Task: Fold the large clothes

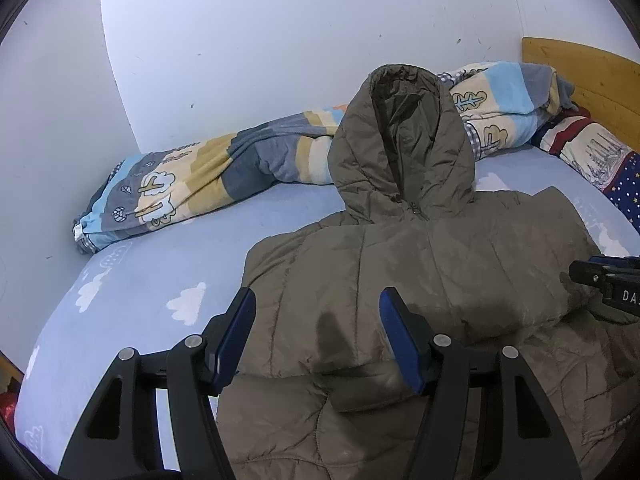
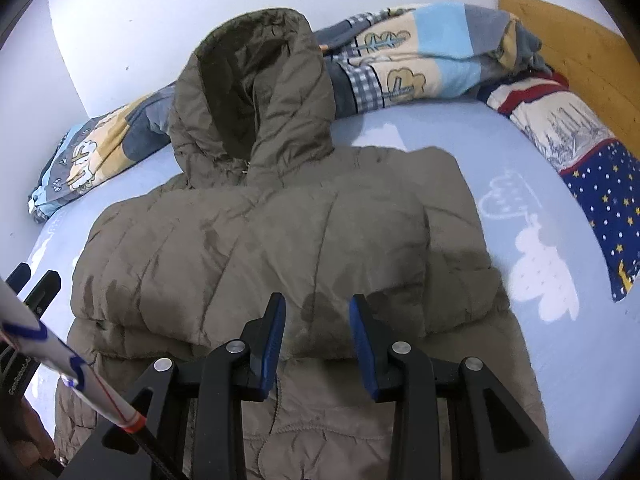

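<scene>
I am looking down over my right gripper [image 2: 317,334]; its blue pads are standing apart above the olive padded jacket [image 2: 256,248], with nothing between them. The jacket is lying on the light blue sheet [image 2: 532,216], its hood [image 2: 252,92] pointing to the wall. Behind the hood a patterned blanket [image 2: 420,56] is lying rolled. A starred pillow [image 2: 592,184] is resting beside the wooden headboard [image 2: 580,44]. The left gripper [image 2: 34,284] is showing at the left edge.

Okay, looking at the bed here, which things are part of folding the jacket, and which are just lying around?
Part of the job:
- olive puffer jacket
- left gripper, open
- right gripper, open

Just lying about:
- rolled patterned blanket
- starred pillow
- wooden headboard
</scene>
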The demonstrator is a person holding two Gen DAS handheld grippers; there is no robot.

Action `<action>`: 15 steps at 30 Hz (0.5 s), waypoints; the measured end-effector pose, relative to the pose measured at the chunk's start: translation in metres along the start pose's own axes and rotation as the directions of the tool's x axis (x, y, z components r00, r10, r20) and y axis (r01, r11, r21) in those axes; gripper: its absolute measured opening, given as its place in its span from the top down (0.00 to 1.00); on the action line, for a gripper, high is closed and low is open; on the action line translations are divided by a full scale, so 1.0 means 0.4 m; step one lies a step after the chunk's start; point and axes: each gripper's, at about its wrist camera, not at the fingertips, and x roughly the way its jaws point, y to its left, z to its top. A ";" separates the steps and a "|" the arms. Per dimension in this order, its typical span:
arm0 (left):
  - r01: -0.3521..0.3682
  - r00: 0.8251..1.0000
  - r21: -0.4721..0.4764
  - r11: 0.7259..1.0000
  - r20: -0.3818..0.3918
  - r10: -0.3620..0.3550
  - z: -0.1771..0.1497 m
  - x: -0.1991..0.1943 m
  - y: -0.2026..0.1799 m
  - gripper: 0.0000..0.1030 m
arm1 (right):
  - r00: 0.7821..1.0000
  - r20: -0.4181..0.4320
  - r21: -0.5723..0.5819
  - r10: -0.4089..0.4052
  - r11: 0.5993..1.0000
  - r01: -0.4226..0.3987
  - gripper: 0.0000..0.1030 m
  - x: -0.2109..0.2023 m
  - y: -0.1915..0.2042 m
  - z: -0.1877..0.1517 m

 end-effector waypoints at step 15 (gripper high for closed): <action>0.003 1.000 0.010 1.000 0.008 -0.004 0.003 -0.009 -0.004 0.39 | 1.000 0.009 -0.018 -0.002 1.000 0.002 0.64 -0.003 0.005 -0.004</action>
